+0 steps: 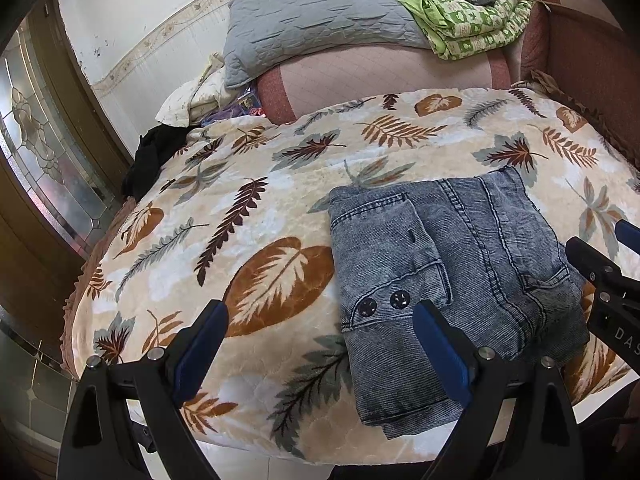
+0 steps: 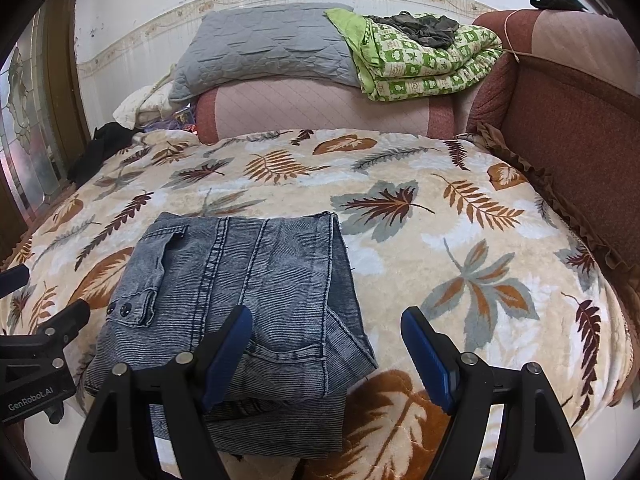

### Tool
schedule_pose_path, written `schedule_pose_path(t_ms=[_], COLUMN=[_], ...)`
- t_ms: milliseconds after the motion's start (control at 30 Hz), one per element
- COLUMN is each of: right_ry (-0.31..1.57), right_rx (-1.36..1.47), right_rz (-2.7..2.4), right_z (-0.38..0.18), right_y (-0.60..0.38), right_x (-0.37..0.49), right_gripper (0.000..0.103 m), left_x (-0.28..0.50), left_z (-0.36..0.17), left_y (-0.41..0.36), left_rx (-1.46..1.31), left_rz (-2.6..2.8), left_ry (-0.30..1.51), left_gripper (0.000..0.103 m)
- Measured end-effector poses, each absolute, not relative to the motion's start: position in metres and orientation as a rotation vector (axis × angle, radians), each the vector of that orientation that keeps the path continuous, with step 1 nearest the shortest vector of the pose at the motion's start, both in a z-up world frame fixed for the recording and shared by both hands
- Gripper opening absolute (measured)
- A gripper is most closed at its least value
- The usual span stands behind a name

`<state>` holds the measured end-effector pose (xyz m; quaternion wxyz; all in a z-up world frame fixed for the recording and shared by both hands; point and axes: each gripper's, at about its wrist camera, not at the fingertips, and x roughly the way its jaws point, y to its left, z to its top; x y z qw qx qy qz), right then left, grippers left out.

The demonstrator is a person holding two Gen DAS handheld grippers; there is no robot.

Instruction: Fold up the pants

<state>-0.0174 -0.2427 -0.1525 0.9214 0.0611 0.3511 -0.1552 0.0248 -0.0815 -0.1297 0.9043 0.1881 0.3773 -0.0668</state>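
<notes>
Grey-blue denim pants (image 1: 452, 276) lie folded into a compact rectangle on a leaf-patterned blanket (image 1: 256, 208), close to its near edge. Two dark snaps show on a pocket flap. My left gripper (image 1: 320, 324) stands open above the blanket just left of the pants, its right finger over the pants' lower left corner, nothing between its pads. In the right wrist view the same pants (image 2: 248, 284) lie at lower left. My right gripper (image 2: 328, 332) is open over their right edge, holding nothing. Each gripper shows at the edge of the other's view.
A grey quilted pillow (image 2: 260, 48) and a folded green patterned quilt (image 2: 424, 60) rest on the sofa's pink backrest (image 2: 320, 108). A red-brown armrest (image 2: 568, 92) rises at right. Dark clothing (image 1: 156, 160) lies at the blanket's left edge, beside a glass-panelled door (image 1: 44, 152).
</notes>
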Motion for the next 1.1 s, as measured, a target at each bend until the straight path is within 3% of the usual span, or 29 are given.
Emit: schedule_pose_path(t_ms=[1100], right_ry=[0.741], right_rx=[0.105], right_rz=[-0.323], right_z=[-0.1553], right_y=[-0.2404], right_x=[-0.0137], right_gripper=[0.08], left_x=[0.0291], left_z=[-0.1312], left_y=[-0.0723], left_rx=[0.362], left_rz=[-0.13], left_ry=[0.787], left_gripper=[0.093])
